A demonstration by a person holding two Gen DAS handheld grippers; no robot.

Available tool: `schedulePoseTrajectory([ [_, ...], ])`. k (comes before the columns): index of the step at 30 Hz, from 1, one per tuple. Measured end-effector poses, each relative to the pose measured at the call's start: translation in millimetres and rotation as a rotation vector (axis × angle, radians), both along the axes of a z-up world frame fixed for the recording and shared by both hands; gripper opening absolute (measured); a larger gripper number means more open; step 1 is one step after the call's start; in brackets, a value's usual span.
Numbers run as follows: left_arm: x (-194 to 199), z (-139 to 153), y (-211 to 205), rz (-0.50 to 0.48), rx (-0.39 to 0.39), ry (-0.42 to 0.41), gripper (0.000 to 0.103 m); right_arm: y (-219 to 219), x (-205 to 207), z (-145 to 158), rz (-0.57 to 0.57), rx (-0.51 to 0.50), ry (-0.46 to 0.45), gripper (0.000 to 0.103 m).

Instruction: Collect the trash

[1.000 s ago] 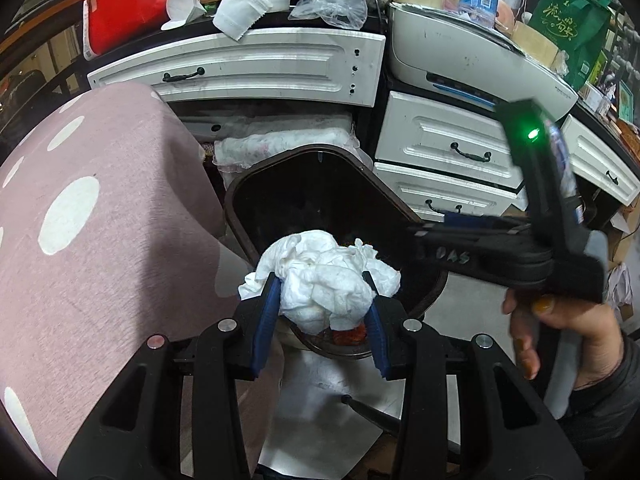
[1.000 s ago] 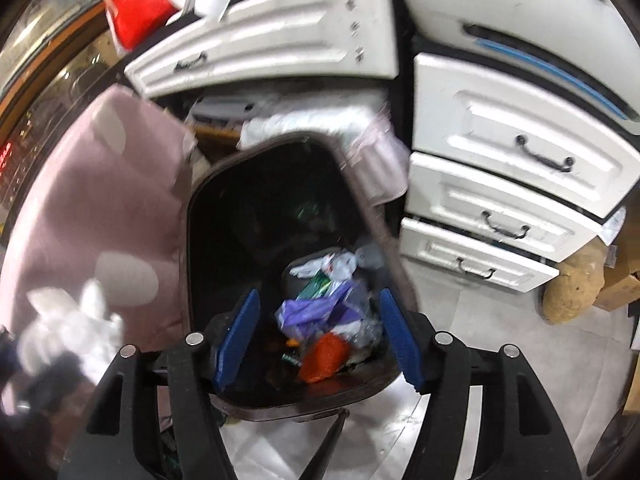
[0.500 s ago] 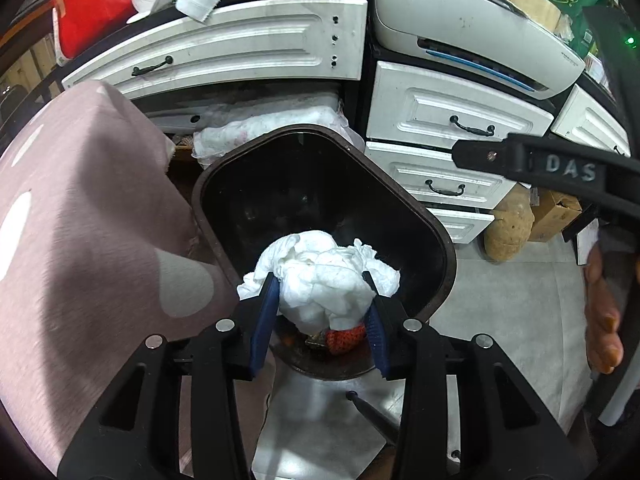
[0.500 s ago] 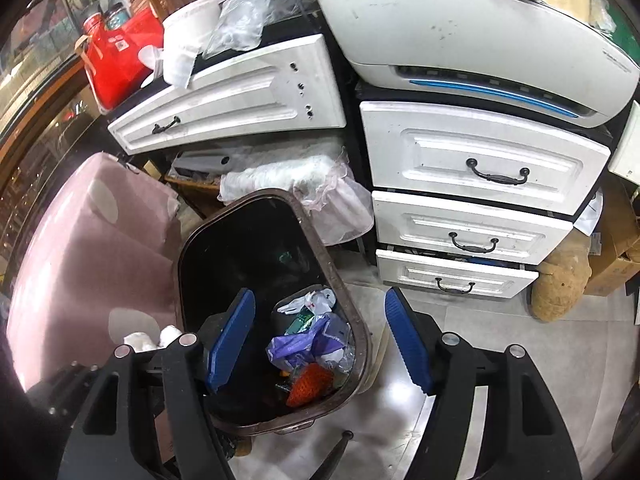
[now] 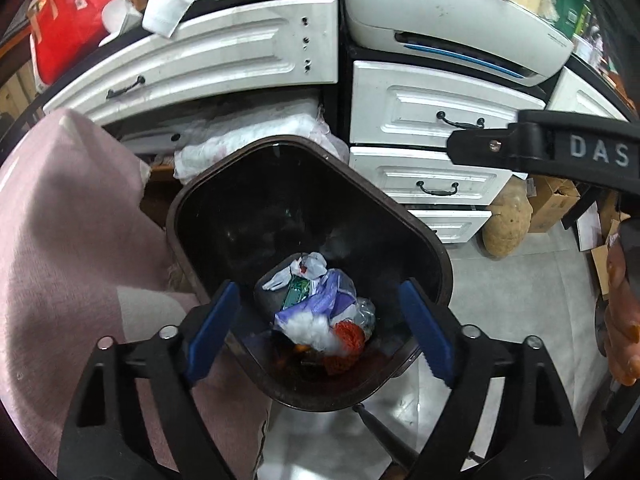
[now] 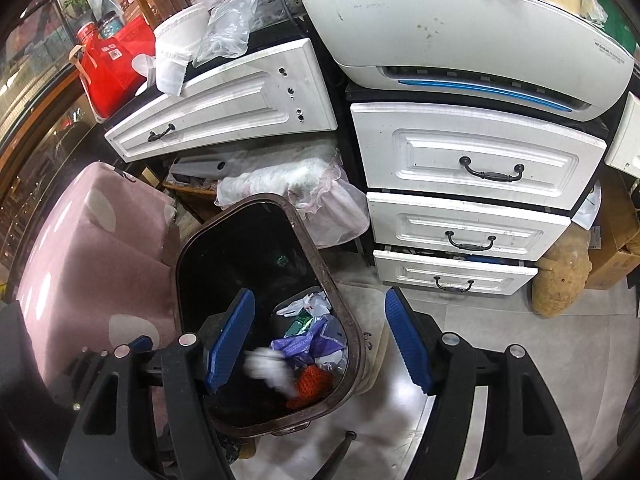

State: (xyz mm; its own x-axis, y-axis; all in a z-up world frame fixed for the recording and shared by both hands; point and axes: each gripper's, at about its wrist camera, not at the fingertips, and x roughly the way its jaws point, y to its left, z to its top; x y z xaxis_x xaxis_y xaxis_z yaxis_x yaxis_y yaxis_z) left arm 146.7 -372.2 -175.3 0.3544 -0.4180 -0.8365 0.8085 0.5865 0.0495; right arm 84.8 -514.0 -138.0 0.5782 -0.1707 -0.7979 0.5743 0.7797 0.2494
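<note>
A dark brown trash bin (image 5: pixel 404 224) stands on the floor below me; it also shows in the right wrist view (image 6: pixel 320 264). A white crumpled tissue (image 5: pixel 310 330) is inside the bin among purple plastic and an orange net, blurred in the right wrist view (image 6: pixel 268 366). My left gripper (image 5: pixel 320 334) is open and empty right above the bin. My right gripper (image 6: pixel 320 340) is open and empty over the bin's right rim. The right gripper's body (image 5: pixel 560 150) shows at the right of the left wrist view.
White drawers (image 6: pixel 472 168) and a white printer (image 6: pixel 460 40) stand behind the bin. A pink dotted cushion (image 5: pixel 60 240) lies left of it. A tan sack (image 6: pixel 560 284) and cardboard boxes (image 5: pixel 556 204) sit on the grey tiled floor (image 5: pixel 520 320) at right.
My left gripper opened and let go of the white tissue, which fell into the bin. My right gripper rose and drew back from the bin.
</note>
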Motion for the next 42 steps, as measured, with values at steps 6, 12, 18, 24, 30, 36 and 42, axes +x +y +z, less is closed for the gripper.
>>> schedulePoseTrajectory([
  [6,-8,12,6,-0.001,-0.023,-0.026,0.088,-4,-7,9,-0.029,-0.021,-0.027,0.069],
  [12,-26,47,31,-0.008,-0.110,-0.082,0.090,-2,-17,31,-0.081,-0.079,-0.075,0.073],
  [18,-47,99,80,0.026,-0.235,-0.164,0.096,32,-27,61,-0.079,-0.168,-0.091,0.081],
  [24,-68,138,141,0.114,-0.305,-0.279,0.097,88,-51,92,-0.075,-0.274,-0.171,0.097],
  [30,-89,156,205,0.264,-0.327,-0.373,0.097,147,-81,121,-0.013,-0.393,-0.284,0.097],
  [36,-107,162,259,0.382,-0.318,-0.416,0.097,189,-101,132,0.039,-0.444,-0.345,0.097],
  [42,-127,168,298,0.473,-0.368,-0.455,0.097,240,-121,134,0.108,-0.571,-0.372,0.097],
])
